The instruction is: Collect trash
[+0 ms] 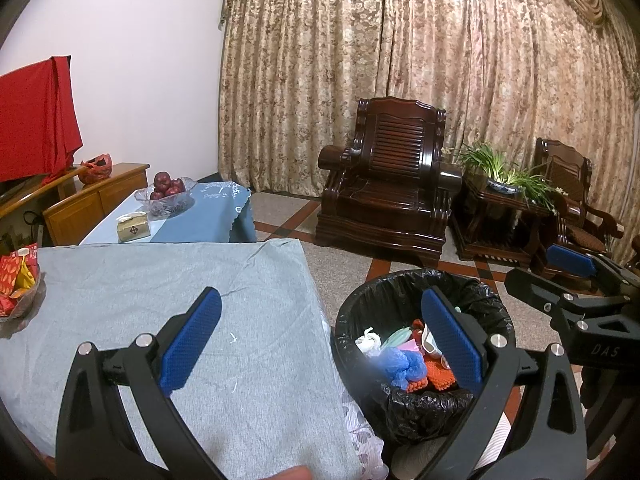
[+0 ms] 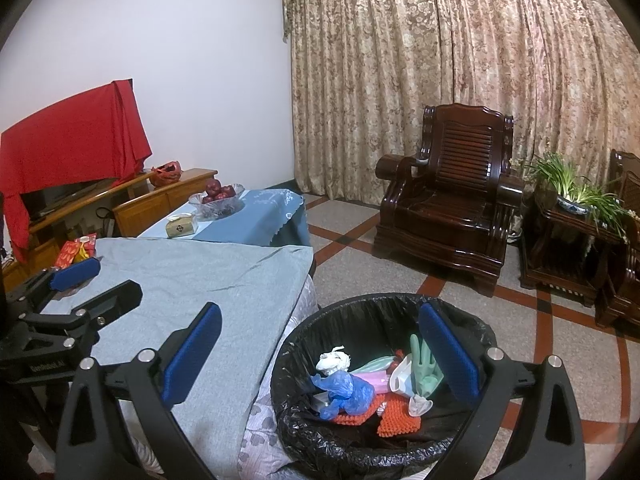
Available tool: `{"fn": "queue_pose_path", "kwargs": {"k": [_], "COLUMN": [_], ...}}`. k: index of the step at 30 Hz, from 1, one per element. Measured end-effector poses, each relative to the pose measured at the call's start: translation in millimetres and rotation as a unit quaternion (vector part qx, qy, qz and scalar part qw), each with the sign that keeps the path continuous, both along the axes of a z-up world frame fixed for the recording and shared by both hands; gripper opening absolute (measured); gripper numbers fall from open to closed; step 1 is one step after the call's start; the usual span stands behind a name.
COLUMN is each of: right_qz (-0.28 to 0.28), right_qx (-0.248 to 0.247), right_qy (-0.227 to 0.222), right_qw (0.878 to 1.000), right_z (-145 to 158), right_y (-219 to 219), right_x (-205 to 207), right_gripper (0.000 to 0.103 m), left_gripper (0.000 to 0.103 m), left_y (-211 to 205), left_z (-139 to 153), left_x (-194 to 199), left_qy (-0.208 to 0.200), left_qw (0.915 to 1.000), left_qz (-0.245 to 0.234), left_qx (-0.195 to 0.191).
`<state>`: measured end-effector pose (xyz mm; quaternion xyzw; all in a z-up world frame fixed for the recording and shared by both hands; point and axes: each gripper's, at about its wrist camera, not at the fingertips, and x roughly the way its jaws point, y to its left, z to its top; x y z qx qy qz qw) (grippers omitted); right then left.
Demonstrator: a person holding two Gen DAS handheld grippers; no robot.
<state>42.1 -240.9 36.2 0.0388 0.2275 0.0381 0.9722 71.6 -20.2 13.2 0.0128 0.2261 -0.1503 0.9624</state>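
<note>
1. Both grippers are empty. The left gripper [image 1: 316, 344] has its jaws spread wide with nothing between the blue pads, and the right gripper [image 2: 320, 356] is just as wide open and holds nothing.
2. Judging by this, the step in hand falls between a drop and the next pick: neither gripper carries anything, and the right one hangs over the trash bin [image 2: 384, 384] in the lower centre of its frame.
3. The bin stands on the floor just beside the table [image 1: 192, 304] corner, lower right of centre in the left wrist view. It has a black liner and is partly filled with a blue plastic bag [image 2: 344, 392], crumpled white paper [image 2: 332, 360], a pale green rubber glove [image 2: 424, 364] and an orange knitted piece [image 2: 396, 416].
4. The grey cloth on the table looks nearly bare; only a few small white flecks [image 1: 233, 337] show near the middle of the left wrist view. Whether they count as trash I cannot tell.
5. The next move probably calls for searching the table for leftovers. The red snack packets [image 1: 18, 276] at the left edge sit in a dish and may not be rubbish.
6. Tiny flecks would need a fine, nearly closed pinch against soft cloth, which could snag.
</note>
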Motion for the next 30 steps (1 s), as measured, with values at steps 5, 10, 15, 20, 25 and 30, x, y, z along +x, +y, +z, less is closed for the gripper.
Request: {"fn": "queue_pose_path", "kwargs": {"k": [5, 10, 15, 20, 25, 30], "right_qz": [-0.001, 0.000, 0.000, -0.001, 0.000, 0.001], "right_qx": [0.000, 0.000, 0.000, 0.001, 0.000, 0.000], "right_qy": [-0.001, 0.000, 0.000, 0.000, 0.001, 0.002], "right_qw": [1.000, 1.000, 1.000, 1.000, 1.000, 1.000], "right_z": [-0.1, -0.3, -0.3, -0.4, -0.7, -1.0], "right_y": [0.4, 0.6, 1.2, 1.5, 2.4, 3.3], "right_x": [-0.1, -0.1, -0.1, -0.1, 0.3, 0.6], "right_gripper": [0.097, 0.097, 0.097, 0.097, 0.097, 0.097], "left_gripper": [0.097, 0.097, 0.097, 0.097, 0.097, 0.097], "left_y": [-0.4, -0.6, 1.6, 0.8, 1.6, 0.7], "left_z": [0.3, 0.7, -1.0, -0.3, -0.4, 0.3], "left_x": [-0.1, -0.2, 0.6, 0.4, 0.6, 0.4], "left_qy": [0.000, -0.001, 0.000, 0.000, 0.001, 0.001], "left_qw": [1.0000, 1.0000, 1.0000, 1.0000, 1.0000, 1.0000], "left_qz": [0.000, 0.000, 0.001, 0.000, 0.000, 0.000], "left_qx": [0.000, 0.000, 0.000, 0.000, 0.000, 0.001]}}
